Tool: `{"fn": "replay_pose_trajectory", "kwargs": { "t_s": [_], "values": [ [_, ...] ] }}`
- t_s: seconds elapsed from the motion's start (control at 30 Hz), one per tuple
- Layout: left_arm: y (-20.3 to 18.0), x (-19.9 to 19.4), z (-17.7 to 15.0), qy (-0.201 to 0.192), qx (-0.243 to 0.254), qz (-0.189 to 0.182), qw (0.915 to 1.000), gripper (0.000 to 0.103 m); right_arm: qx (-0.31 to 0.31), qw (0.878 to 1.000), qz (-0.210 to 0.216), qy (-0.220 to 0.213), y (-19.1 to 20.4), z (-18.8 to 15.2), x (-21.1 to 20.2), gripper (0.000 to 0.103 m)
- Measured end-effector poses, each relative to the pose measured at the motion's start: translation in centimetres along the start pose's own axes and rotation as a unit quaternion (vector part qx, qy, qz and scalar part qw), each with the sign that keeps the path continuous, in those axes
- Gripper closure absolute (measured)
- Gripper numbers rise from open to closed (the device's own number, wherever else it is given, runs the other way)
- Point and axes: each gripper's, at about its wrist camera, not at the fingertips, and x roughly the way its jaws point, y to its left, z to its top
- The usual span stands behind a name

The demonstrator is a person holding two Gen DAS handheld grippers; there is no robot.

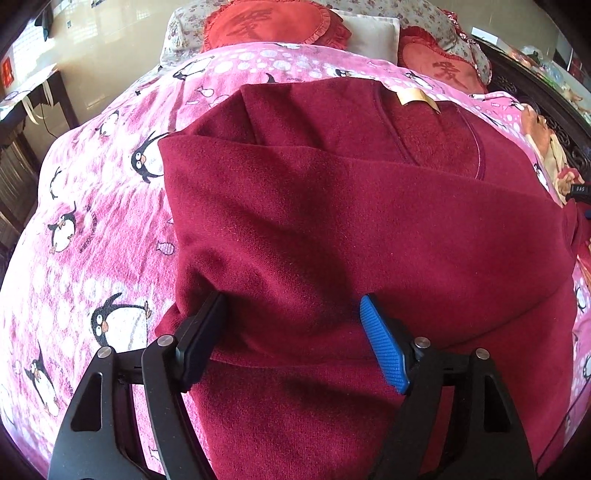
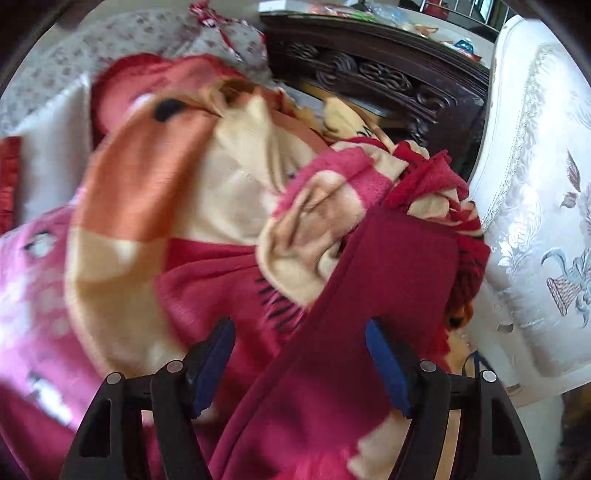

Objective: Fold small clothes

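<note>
Black gripper arms fill the bottom of the left wrist view, where the left gripper (image 1: 293,332) stands with its jaws spread wide over a dark red fleece garment (image 1: 351,221), the blue pad (image 1: 384,347) clear of the cloth and nothing pinched between the fingers. The garment lies directly ahead of and under this tool, covering the centre of the frame on a pink penguin-print blanket (image 1: 92,221), its folded upper layer running from lower left to middle right and its collar with a tan label (image 1: 413,98) toward the top. Heart-shaped red cushions (image 1: 273,26) sit beyond it at the upper edge. In the blurred right wrist view, the right gripper (image 2: 299,354) also shows parted jaws, with a long strip of the same dark red cloth, apparently a sleeve (image 2: 369,295), passing between them from the bottom centre up toward the middle right; whether the pads touch it cannot be told, but they do not appear to clamp it. A rumpled orange, cream and pink blanket (image 2: 177,192) lies behind, with a white embroidered cover (image 2: 535,184) at right. The sleeve's long axis lines up with the right tool, so that hand looks better placed to fold it inward.
</note>
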Motion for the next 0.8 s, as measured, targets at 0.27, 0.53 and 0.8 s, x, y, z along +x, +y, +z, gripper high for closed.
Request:
{"fn": "replay_pose_trajectory", "kwargs": {
  "t_s": [0.27,0.53,0.8],
  "values": [
    [0.2,0.1,0.1,-0.003,0.001,-0.008,1.0000,0.027,0.038,0.997,0.067,-0.017,-5.1,-1.1,-1.2,0.095],
    [2.4,-2.9,0.4,-0.023,-0.029,-0.022,0.9991,0.027,0.075,0.956,0.262,-0.108,-8.4,-3.1,-10.3,0.096],
    [7.1,-5.8,0.5,-0.044,-0.087,-0.014,0.9951,0.027,-0.067,0.886,0.426,-0.167,1.8,-7.1,-23.4,0.096]
  ]
}}
